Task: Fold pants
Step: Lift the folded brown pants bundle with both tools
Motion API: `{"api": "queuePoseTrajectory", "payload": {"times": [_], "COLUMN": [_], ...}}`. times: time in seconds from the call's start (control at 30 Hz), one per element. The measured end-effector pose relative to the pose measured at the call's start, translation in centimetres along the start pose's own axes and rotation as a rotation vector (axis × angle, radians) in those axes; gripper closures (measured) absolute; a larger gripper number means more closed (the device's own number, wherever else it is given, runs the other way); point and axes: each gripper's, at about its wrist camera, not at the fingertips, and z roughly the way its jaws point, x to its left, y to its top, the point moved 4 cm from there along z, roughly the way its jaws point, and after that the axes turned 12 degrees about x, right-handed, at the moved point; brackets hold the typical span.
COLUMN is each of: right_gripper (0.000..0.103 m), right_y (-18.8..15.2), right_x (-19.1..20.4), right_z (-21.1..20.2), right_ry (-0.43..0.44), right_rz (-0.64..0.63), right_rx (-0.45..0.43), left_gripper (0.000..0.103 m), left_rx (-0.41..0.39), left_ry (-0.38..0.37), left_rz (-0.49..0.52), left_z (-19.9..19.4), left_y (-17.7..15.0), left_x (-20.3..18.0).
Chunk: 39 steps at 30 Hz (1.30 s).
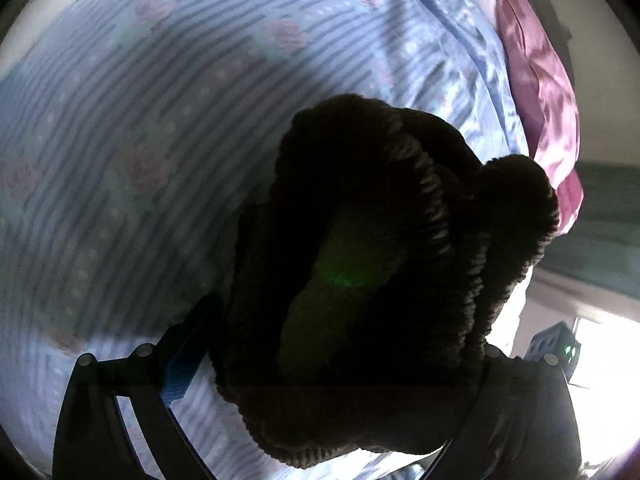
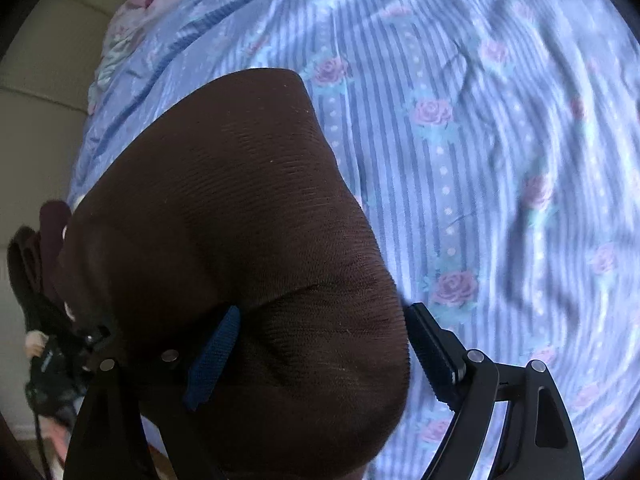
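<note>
Left wrist view: the left gripper (image 1: 336, 364) clenches the bunched elastic waistband of the dark brown pants (image 1: 372, 264) above the blue striped rose-print bedsheet (image 1: 160, 120). Right wrist view: the right gripper (image 2: 320, 352) grasps smooth pants fabric (image 2: 240, 200) over that bedsheet (image 2: 500, 160).

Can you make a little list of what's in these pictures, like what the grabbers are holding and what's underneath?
Held thing: dark brown pants
Left hand-held gripper: fabric bunched between its fingers, ribbed waistband showing
Right hand-held gripper: smooth fabric fills the gap between its fingers
Underneath: blue striped bedsheet with pink roses
Also there: pink satin cloth at the sheet's edge
Fold: not finished; pants bunched in both grippers, not laid flat
</note>
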Motion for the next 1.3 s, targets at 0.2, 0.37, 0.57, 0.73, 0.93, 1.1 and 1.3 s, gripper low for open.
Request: {"api": "queuePoseTrajectory", "payload": {"times": [0.2, 0.37, 0.57, 0.73, 0.93, 1.1, 1.3], "right_gripper": [0.017, 0.03, 0.054, 0.061, 0.063, 0.063, 0.063], "right_y": [0.3, 0.6, 0.7, -0.2, -1.3, -3.6, -6.8], "right_x": [0.5, 1.5, 2.8, 4.9, 6.2, 5.8, 6.9], "right_z": [1.0, 1.3, 0.0, -2.4, -5.9, -10.1, -15.1], "right_ry": [0.039, 0.07, 0.082, 0.025, 0.002, 0.008, 0.027], "right_rz": [0.051, 0.069, -0.027, -0.143, -0.209, -0.253, -0.296], "right_rx": [0.0, 0.018, 0.033, -0.032, -0.111, -0.19, -0.269], "left_gripper": [0.004, 0.026, 0.043, 0.048, 0.05, 0.05, 0.05], "left_rx": [-0.024, -0.019, -0.035, -0.085, -0.138, -0.2, -0.286], "left_ry": [-0.039, -0.019, 0.053, 0.094, 0.084, 0.057, 0.03], "left_rz": [-0.075, -0.064, -0.002, 0.062, 0.13, 0.188, 0.237], "left_z": [0.2, -0.9, -2.5, -4.2, -6.6, -9.6, -14.3], "left_y": [0.2, -0.1, -0.9, -1.8, -3.7, -6.0, -9.4], "left_x": [0.3, -0.4, -1.6, -3.3, -5.5, -7.4, -9.0]}}
